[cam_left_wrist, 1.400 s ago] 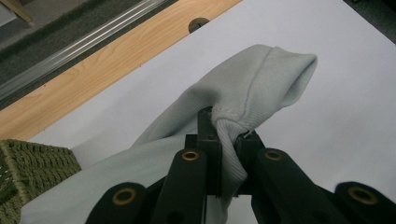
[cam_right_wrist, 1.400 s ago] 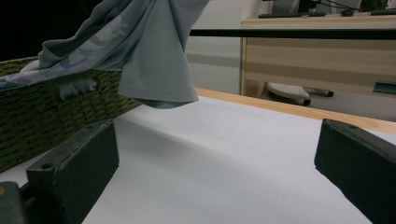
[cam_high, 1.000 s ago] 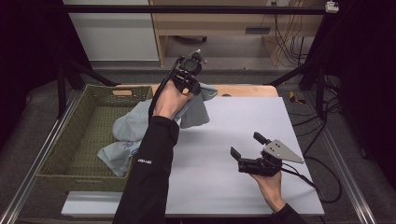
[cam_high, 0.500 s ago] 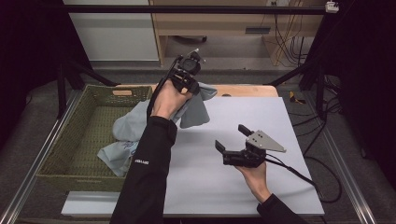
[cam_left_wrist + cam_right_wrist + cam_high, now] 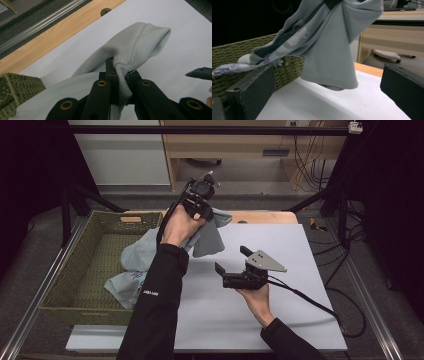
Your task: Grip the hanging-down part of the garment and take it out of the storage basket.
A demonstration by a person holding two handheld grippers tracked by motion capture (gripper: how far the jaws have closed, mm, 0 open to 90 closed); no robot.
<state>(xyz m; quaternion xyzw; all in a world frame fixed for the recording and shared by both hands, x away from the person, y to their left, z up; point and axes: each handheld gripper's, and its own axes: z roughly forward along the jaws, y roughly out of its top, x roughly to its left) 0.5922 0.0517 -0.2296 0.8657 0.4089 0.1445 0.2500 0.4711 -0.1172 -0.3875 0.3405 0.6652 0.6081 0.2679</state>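
Observation:
A pale grey-blue garment (image 5: 207, 235) hangs from my left gripper (image 5: 200, 210), raised over the table's far side. Its other end trails into the green woven basket (image 5: 70, 275). The left gripper view shows the jaws shut on a bunched fold of the garment (image 5: 122, 75), with a sleeve end (image 5: 152, 37) sticking out beyond. My right gripper (image 5: 230, 260) is held low over the white table top (image 5: 280, 320), open, pointing left toward the hanging cloth. In the right gripper view the garment (image 5: 329, 47) hangs ahead between the wide-apart pads (image 5: 257, 87).
The basket stands at the left, its near rim (image 5: 80, 312) by the table's front. A wooden strip (image 5: 260, 216) runs along the far edge. A black cable (image 5: 310, 302) trails right from the right gripper. Metal rails (image 5: 370, 305) border the table.
My right gripper has moved left and a little away from the person, toward the hanging garment. The left gripper and the cloth have stayed almost still.

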